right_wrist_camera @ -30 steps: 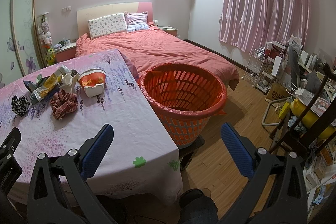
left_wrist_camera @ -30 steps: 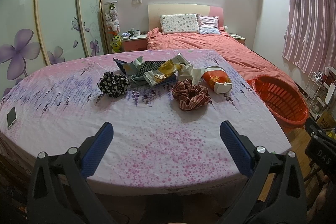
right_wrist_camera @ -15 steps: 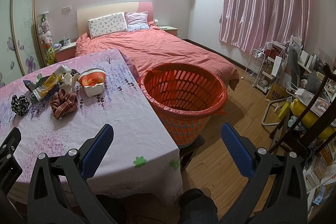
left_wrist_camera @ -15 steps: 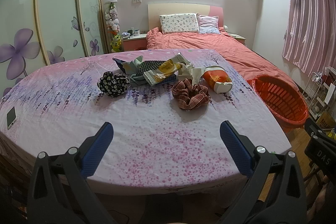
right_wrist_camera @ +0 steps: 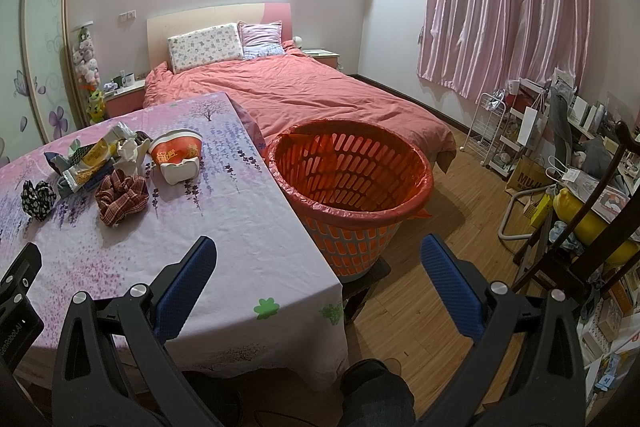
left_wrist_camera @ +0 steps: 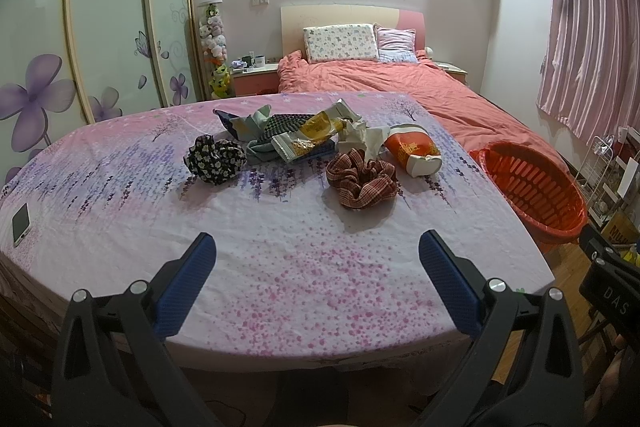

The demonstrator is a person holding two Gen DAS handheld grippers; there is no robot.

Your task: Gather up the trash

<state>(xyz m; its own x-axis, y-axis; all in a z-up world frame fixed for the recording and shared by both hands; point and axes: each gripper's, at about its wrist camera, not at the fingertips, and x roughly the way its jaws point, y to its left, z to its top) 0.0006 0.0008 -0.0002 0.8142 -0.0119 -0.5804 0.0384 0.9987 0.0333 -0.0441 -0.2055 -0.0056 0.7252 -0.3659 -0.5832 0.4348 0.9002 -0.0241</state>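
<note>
Both the left gripper and right gripper hover spread and empty; that far snack wrapper looks light and crinkly, best pinched at its near edge.

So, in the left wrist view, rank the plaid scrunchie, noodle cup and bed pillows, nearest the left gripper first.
1. Plaid scrunchie, mid-table, ahead of the open left gripper.
2. Noodle cup, on its side, farther right.
3. Bed pillows, at the headboard, far back.

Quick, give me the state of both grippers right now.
Left gripper: open, jaws wide apart, holding nothing.
Right gripper: open, jaws wide apart, holding nothing.
</note>
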